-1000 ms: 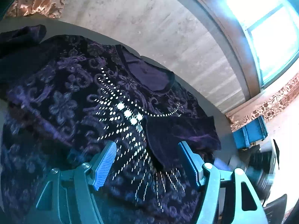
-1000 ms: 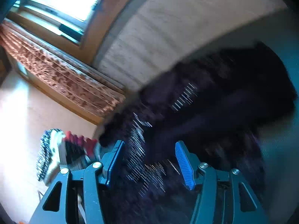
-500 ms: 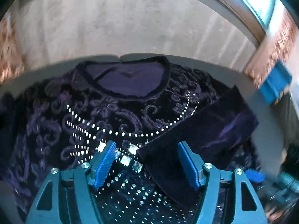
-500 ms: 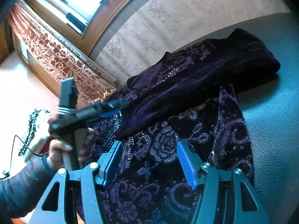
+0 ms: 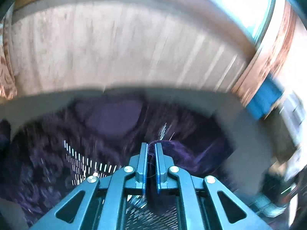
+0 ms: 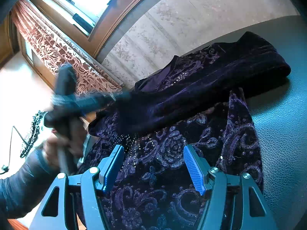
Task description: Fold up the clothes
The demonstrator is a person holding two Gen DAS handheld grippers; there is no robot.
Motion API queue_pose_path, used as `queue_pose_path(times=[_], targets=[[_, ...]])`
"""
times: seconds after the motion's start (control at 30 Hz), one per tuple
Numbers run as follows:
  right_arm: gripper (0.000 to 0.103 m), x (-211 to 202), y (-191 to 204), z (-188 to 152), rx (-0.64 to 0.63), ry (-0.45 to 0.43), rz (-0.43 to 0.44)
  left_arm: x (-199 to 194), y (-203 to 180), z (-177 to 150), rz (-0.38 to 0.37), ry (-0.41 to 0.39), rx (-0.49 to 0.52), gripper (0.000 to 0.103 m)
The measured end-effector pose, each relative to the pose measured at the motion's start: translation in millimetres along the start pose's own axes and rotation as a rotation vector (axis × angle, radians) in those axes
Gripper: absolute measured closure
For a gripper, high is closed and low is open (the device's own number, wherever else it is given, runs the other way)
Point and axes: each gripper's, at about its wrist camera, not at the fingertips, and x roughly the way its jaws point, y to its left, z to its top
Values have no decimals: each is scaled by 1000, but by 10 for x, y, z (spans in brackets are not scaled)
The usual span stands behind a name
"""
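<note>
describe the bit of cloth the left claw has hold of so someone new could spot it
On the dark table lies a purple velvet top with swirl embroidery and sequins. The sleeve lies folded across its chest, and the left claw is shut on its end. Unlike the patterned body, it is plain smooth velvet.
</note>
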Motion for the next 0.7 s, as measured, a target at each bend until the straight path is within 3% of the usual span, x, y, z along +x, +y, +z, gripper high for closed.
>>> queue_pose_path(times=[0.1,0.17,0.33,0.5,0.7], targets=[[37,-1,6,-2,-1,-1,-1,-361,39,251,5,-82,-1,97],[37,-5,8,-1,-1,-1,0,-467,141,299,27,-85,-9,97],[37,-17,15,0,0,-3,0,-380,689,232,153,-23,-121,97],[37,-36,11,9,1,-3,2,-60,1170,-78,257,87,-214,97],[36,-43,7,14,-1,-2,5,170,1522,-313,299,131,-337,95]])
